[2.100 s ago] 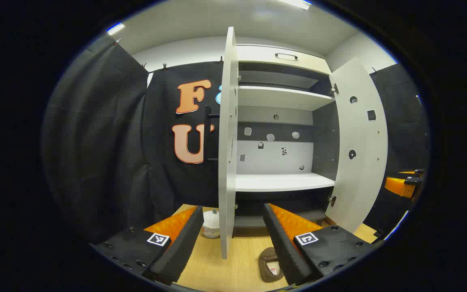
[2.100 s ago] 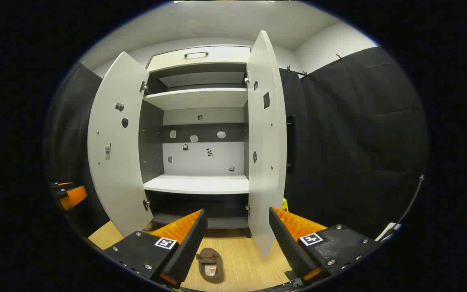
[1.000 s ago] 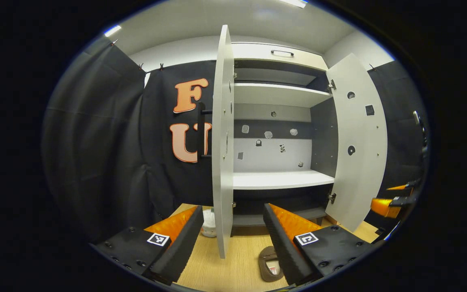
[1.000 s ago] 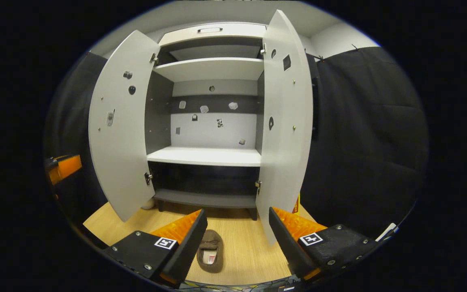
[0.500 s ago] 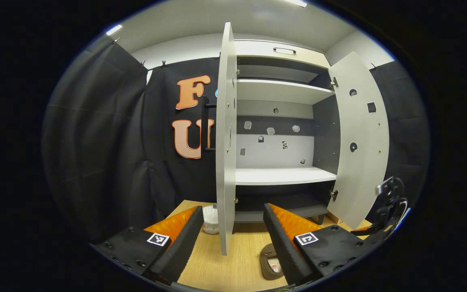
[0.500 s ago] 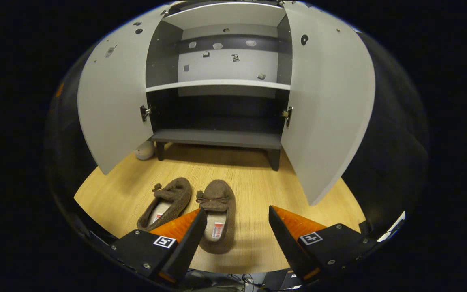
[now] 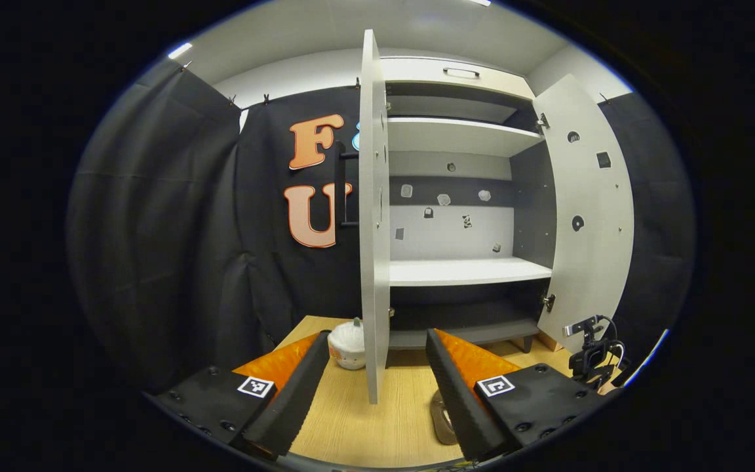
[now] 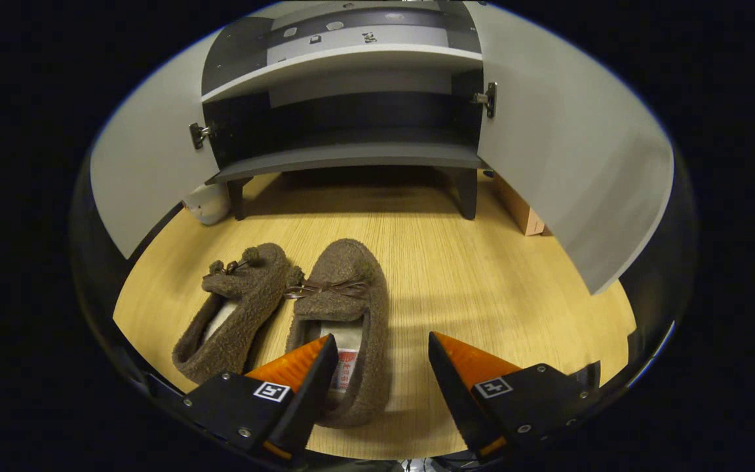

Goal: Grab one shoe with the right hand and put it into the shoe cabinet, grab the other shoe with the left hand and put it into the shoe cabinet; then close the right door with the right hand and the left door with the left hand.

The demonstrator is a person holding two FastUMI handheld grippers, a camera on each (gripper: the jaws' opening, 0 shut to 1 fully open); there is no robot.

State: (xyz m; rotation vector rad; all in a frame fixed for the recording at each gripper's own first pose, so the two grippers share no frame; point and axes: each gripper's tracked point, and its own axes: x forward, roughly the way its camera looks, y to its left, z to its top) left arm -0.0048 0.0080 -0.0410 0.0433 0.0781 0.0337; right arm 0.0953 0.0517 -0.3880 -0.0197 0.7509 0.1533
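Observation:
Two brown fuzzy slippers lie side by side on the wooden floor in the right gripper view, a left one (image 8: 236,308) and a right one (image 8: 345,308) with a bow. My right gripper (image 8: 382,339) hangs open just above the right slipper's heel, its left finger over the opening and touching nothing. The shoe cabinet (image 8: 351,157) stands behind with both doors open. In the left gripper view my left gripper (image 7: 377,335) is open and holds nothing, facing the edge of the left door (image 7: 372,216). A slipper (image 7: 443,413) peeks out beside its right finger.
The right door (image 7: 590,216) swings wide, and the other gripper (image 7: 590,357) shows low beside it. A white pot (image 7: 347,344) sits on the floor left of the cabinet. A cardboard box (image 8: 520,210) lies behind the right door (image 8: 574,157).
My right gripper has tipped down and dropped closer to the slippers, which now loom larger. My left gripper has shifted only slightly in front of the left door.

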